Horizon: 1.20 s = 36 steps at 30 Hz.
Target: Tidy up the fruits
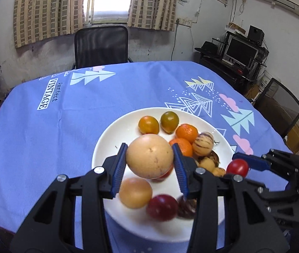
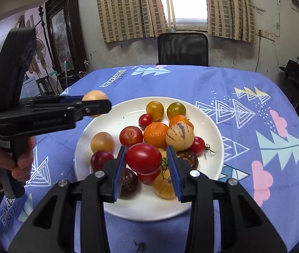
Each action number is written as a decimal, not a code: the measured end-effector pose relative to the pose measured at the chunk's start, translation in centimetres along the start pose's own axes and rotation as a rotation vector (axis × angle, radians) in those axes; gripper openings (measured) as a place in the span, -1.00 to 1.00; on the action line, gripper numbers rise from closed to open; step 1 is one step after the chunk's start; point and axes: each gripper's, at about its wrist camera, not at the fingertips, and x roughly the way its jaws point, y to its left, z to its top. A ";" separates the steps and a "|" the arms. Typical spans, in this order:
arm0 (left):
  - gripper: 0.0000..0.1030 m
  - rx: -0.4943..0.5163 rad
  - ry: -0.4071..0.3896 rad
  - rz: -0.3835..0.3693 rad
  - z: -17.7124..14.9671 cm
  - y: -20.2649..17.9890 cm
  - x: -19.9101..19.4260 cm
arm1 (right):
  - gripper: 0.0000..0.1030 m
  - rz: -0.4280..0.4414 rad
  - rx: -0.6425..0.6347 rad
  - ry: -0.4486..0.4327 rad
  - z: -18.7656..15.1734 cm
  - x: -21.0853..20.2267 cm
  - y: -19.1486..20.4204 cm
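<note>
A white plate (image 1: 107, 139) (image 2: 86, 130) on the blue tablecloth holds several fruits: tomatoes, oranges, plums and striped melons. My left gripper (image 1: 150, 158) is shut on a pale peach-coloured round fruit (image 1: 149, 156), held above the plate's left half. From the right wrist view that left gripper (image 2: 95, 105) hangs over the plate's left rim with the pale fruit (image 2: 94, 97) in it. My right gripper (image 2: 146, 160) is shut on a red tomato (image 2: 143, 158) above the plate's near side. In the left wrist view the right gripper (image 1: 239, 166) holds the tomato (image 1: 237, 167) at the plate's right edge.
The round table wears a blue cloth (image 1: 65, 116) printed with trees and clouds. A black chair (image 1: 100, 46) stands at the far side under a curtained window. A desk with a monitor (image 1: 241, 50) is at the right. A person's hand (image 2: 12, 160) grips the left tool.
</note>
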 end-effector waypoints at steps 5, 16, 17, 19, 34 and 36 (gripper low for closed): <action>-0.16 -0.014 0.042 0.004 0.1 1.0 2.6 | -0.25 0.007 -0.006 0.031 0.3 1.6 0.0; 0.68 -0.015 0.014 0.067 -0.4 1.1 1.7 | 0.00 0.008 0.007 0.049 0.3 1.0 -0.4; 0.76 -0.012 0.011 0.071 -0.4 1.0 1.3 | 0.15 0.002 0.008 0.040 0.3 0.6 -0.5; 0.83 -0.007 -0.005 0.076 -0.5 0.7 0.1 | 0.22 -0.018 0.008 0.012 0.3 -0.5 -0.6; 0.96 0.012 -0.053 0.206 -4.4 -2.9 -5.9 | 0.97 -0.013 -0.016 0.032 -1.5 -5.1 0.0; 0.96 0.000 -0.047 0.226 -5.0 -3.1 -6.3 | 0.97 -0.028 -0.033 0.036 -2.0 -5.3 0.1</action>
